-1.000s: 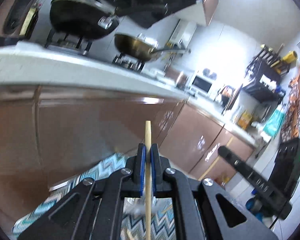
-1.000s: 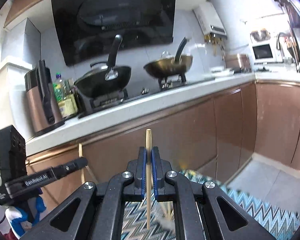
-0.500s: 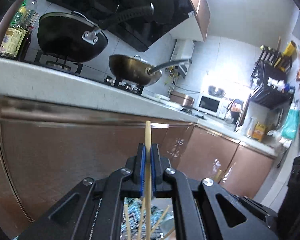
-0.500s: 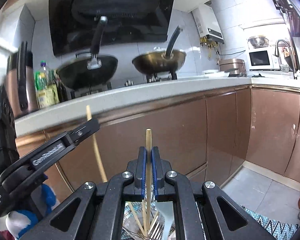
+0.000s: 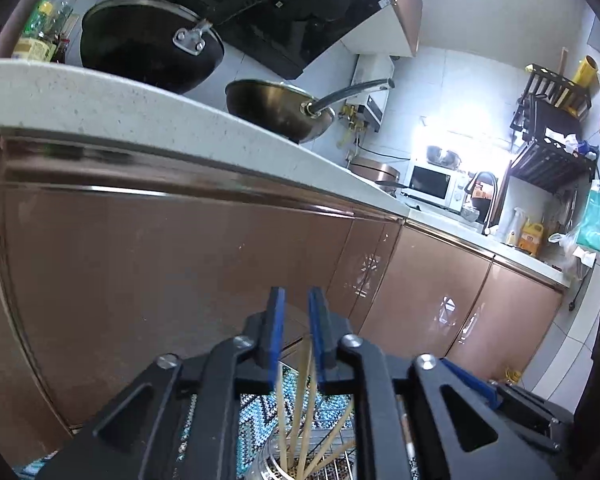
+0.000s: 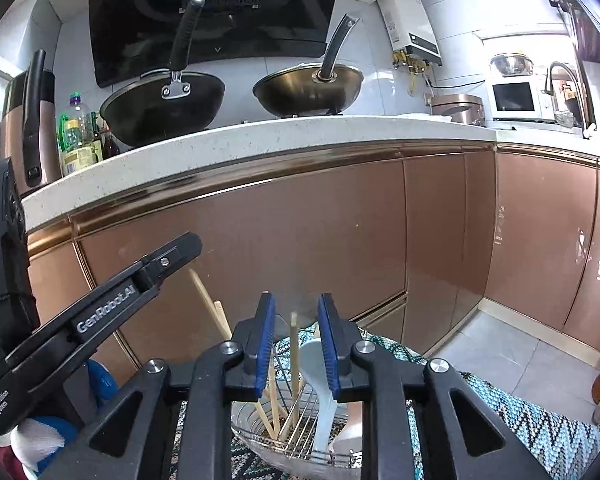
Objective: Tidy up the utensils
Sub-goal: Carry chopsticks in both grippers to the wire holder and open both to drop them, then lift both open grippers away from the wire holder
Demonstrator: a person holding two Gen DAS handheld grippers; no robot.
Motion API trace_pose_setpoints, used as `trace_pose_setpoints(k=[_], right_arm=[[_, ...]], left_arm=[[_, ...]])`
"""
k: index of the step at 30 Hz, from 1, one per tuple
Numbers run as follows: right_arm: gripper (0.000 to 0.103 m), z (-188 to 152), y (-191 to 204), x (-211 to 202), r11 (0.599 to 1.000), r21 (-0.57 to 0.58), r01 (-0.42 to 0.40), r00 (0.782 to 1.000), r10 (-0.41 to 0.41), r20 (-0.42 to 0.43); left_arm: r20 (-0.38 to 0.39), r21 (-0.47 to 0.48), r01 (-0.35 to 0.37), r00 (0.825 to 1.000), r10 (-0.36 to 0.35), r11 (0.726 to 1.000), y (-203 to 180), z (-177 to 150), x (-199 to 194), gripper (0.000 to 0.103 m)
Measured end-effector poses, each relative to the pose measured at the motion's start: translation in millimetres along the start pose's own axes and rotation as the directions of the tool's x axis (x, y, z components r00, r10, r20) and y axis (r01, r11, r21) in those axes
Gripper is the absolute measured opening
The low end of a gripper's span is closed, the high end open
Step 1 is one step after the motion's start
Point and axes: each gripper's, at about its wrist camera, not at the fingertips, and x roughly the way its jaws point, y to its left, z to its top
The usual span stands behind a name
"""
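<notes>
You can read "GenRobot.AI" in white along the arm of the left gripper (image 6: 188, 258), and small print, "Data Acquisition System", nearer its base. Labels on the bottles (image 6: 76, 136) are too blurred to read.

pans on stove: 2 — black wok (image 6: 162, 110), brass-coloured wok (image 6: 308, 90) | microwave (image 6: 516, 100): 1 | wire utensil basket (image 6: 300, 446): 1 | white spoon (image 6: 320, 384) in basket: 1 | wooden chopsticks (image 5: 306, 408) standing in basket: at least 5, exact count unclear | grippers: 2 — left gripper (image 5: 296, 320), right gripper (image 6: 296, 332)
</notes>
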Motion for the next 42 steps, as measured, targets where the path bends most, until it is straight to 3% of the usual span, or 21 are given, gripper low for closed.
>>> trace_pose_setpoints(k=[10,17,21,32,42], right_arm=[[0.028,10.2,17.9,-54.5,0.999,0.006,0.041,0.999,-0.041,0.012],[0.029,-6.4,31.0,-91.7,0.998,0.012,0.061,0.998,-0.06,-0.029],[0.032,-17.4,35.7,-110.2,0.997,0.025,0.071,0.996,-0.07,-0.046],[0.035,-42.7,49.4,-154.8,0.996,0.041,0.085,0.994,-0.082,-0.072],[0.035,-45.6,62.0,-186.9,0.995,0.037,0.088,0.995,-0.086,-0.059]], left_arm=[[-0.014,0.018,-0.003,1.0,0.003,1.0,-2.0,18.4,-67.7,0.03],[-0.04,0.017,-0.006,0.999,0.007,1.0,-4.0,23.2,-120.7,0.032],[-0.061,0.024,-0.018,0.998,0.019,1.0,-4.7,20.9,-146.4,0.038],[-0.118,0.016,-0.024,0.993,0.026,1.0,4.5,6.2,-197.1,0.04],[-0.131,0.003,-0.037,0.991,0.037,0.999,14.4,0.1,-238.8,0.04]])
